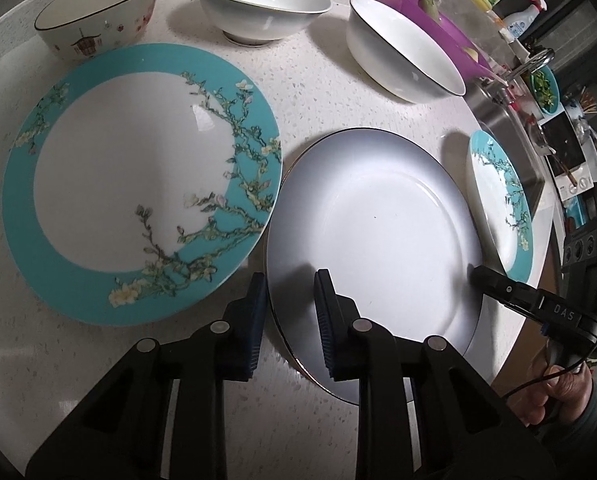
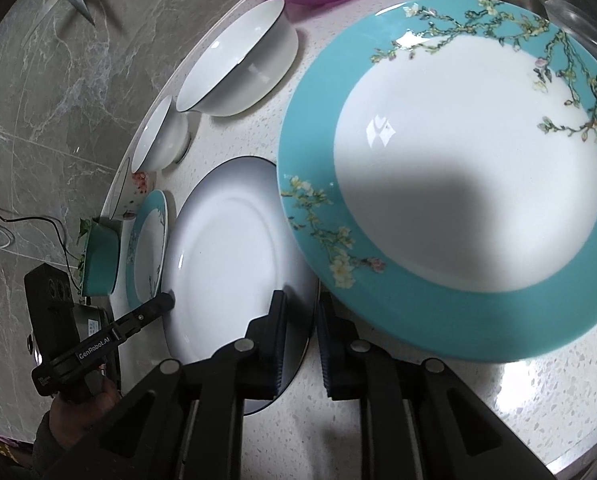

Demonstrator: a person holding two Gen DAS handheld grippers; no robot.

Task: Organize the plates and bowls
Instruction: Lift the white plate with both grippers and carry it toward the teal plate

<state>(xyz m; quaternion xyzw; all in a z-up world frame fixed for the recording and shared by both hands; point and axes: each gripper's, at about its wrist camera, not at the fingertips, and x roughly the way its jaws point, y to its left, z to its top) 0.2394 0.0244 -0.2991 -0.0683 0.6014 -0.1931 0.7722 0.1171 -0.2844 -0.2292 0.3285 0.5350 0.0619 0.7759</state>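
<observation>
Both grippers are at the white plate [image 1: 370, 236] in the middle of the speckled counter [image 1: 310, 80]. The left gripper [image 1: 290, 320] has its fingers straddling the plate's near-left rim, one pad over the plate and one outside it, with a clear gap between them. The right gripper [image 2: 300, 320] straddles the opposite rim the same way, parted; whether its pads actually touch the rim I can't quite tell. A teal-rimmed blossom plate [image 1: 138, 184] lies on the left, its edge beside the white plate, and a second teal-rimmed plate [image 2: 458, 176] sits on the right. Three bowls line the back: a patterned bowl [image 1: 98, 24], a white footed bowl [image 1: 258, 4] and a dark-rimmed white bowl [image 1: 402, 52].
</observation>
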